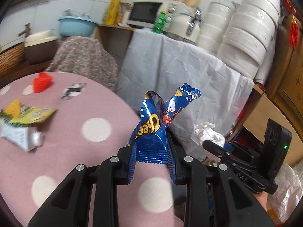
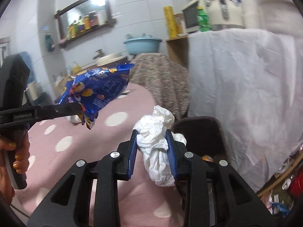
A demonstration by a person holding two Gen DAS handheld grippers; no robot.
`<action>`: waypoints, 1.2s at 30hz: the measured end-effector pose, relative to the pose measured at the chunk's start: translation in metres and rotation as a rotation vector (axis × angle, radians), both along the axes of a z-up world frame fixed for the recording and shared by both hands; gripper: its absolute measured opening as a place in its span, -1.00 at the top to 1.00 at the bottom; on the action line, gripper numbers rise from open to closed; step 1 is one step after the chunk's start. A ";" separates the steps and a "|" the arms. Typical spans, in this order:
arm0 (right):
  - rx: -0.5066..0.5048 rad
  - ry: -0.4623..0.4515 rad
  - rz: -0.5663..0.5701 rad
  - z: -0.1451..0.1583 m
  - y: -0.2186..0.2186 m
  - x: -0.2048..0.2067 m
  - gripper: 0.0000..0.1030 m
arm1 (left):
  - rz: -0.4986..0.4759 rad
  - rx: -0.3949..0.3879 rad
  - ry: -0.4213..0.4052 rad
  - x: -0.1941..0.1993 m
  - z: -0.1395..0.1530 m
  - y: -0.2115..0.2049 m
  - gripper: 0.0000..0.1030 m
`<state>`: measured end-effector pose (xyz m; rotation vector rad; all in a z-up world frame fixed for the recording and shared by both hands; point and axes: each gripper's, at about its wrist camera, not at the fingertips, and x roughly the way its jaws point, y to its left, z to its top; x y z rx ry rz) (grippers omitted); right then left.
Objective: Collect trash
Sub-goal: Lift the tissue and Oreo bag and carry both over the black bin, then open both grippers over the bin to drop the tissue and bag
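Observation:
My left gripper (image 1: 151, 147) is shut on a blue snack bag (image 1: 151, 124), which stands up crumpled between the jaws over the edge of the pink dotted table (image 1: 75, 151). In the right wrist view the same blue snack bag (image 2: 98, 89) hangs from the left gripper (image 2: 79, 109) at the left. My right gripper (image 2: 152, 145) is shut on a crumpled white tissue (image 2: 157, 147); the tissue (image 1: 210, 134) and the right gripper (image 1: 217, 149) also show at the right of the left wrist view. A dark bin (image 2: 204, 132) stands just beyond the right gripper, below the table's edge.
On the table lie a yellow wrapper (image 1: 28, 113), a white carton (image 1: 19, 136), a red object (image 1: 42, 82) and a small torn scrap (image 1: 73, 91). A cloth-draped counter (image 1: 180, 66) with a microwave (image 1: 145, 12) and stacked white bowls (image 1: 250, 28) stands behind. A hand (image 2: 17, 155) holds the left gripper's handle.

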<state>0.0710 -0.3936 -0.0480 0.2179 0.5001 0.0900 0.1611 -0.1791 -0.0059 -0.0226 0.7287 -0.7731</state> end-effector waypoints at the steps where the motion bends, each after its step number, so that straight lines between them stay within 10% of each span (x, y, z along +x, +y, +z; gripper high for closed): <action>1: 0.005 0.007 -0.027 -0.006 -0.012 0.002 0.42 | -0.015 0.008 0.014 0.005 -0.002 -0.013 0.44; 17: 0.060 0.217 -0.092 -0.105 -0.079 0.065 0.42 | -0.062 0.376 0.176 0.093 -0.077 -0.197 0.44; 36: 0.165 0.330 -0.114 -0.166 -0.099 0.123 0.41 | 0.017 0.507 0.283 0.155 -0.136 -0.246 0.34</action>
